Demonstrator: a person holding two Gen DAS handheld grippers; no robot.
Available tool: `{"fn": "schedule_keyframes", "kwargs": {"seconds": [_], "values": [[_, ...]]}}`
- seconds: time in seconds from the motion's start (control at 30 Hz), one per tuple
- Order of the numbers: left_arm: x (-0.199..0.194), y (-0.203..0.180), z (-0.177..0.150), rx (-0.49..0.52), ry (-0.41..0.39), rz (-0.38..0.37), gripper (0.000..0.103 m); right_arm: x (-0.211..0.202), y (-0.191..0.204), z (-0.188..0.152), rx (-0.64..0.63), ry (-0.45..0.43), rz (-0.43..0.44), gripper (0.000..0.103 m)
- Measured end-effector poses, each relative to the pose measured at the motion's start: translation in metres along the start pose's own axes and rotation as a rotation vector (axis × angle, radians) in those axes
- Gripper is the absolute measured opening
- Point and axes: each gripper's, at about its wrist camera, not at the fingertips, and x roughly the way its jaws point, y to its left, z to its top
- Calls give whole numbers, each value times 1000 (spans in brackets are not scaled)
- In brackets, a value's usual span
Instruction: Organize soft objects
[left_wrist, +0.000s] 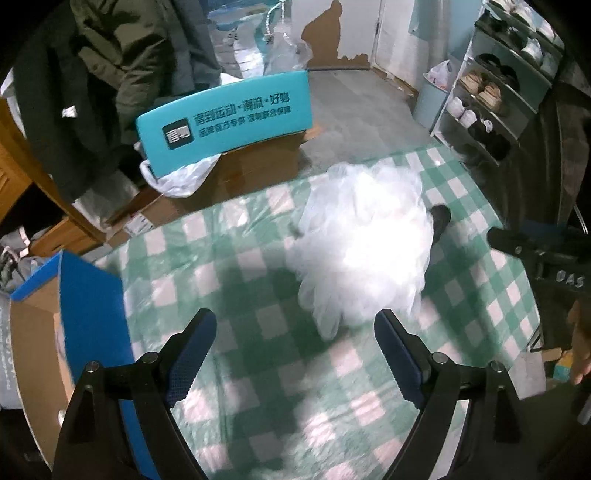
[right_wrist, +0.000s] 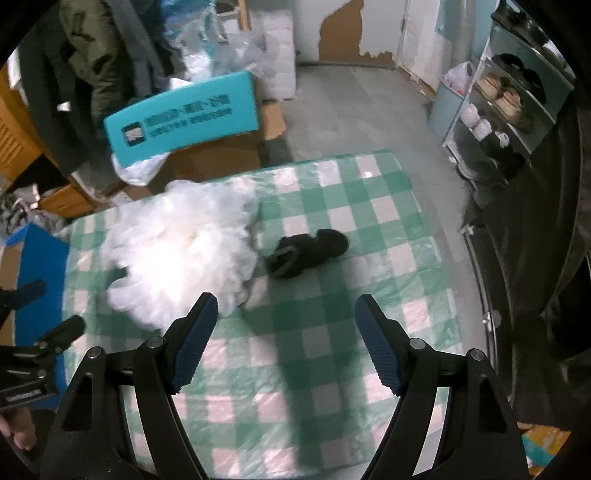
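Note:
A heap of thin clear plastic gloves (left_wrist: 364, 243) lies on the green-and-white checked table (left_wrist: 240, 258); it also shows in the right wrist view (right_wrist: 177, 251). A black soft item (right_wrist: 308, 251) lies just right of the heap; only its end (left_wrist: 441, 218) shows behind the heap in the left wrist view. My left gripper (left_wrist: 295, 350) is open and empty, just in front of the heap. My right gripper (right_wrist: 286, 332) is open and empty, in front of the black item, its left finger beside the heap's edge. Each gripper shows at the other view's edge.
A blue-edged cardboard box (left_wrist: 44, 339) stands at the table's left edge. A teal box lid (left_wrist: 225, 118) and cardboard boxes (right_wrist: 210, 158) sit on the floor behind. A shoe rack (left_wrist: 495, 99) stands at the right, hanging coats (left_wrist: 110, 66) at the left.

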Motion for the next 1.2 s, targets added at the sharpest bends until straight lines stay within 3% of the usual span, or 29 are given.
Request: {"fn": "schedule_keyframes", "kwargs": {"seconds": [0.3, 0.67, 0.8, 0.93, 1.0, 1.2], "values": [[29, -26, 48, -21, 14, -40, 89, 38, -27, 29, 107, 65, -3, 77], [73, -44, 76, -69, 89, -94, 89, 59, -34, 43, 167, 82, -26, 77], [94, -48, 77, -64, 141, -91, 90, 67, -35, 43, 173, 95, -29, 77], [116, -53, 72, -43, 184, -77, 99, 80, -39, 41, 185, 123, -43, 77], [122, -53, 70, -44, 184, -73, 103, 84, -41, 40, 197, 129, -40, 77], [134, -56, 60, -19, 189, -72, 103, 95, -41, 40, 220, 145, -32, 77]]}}
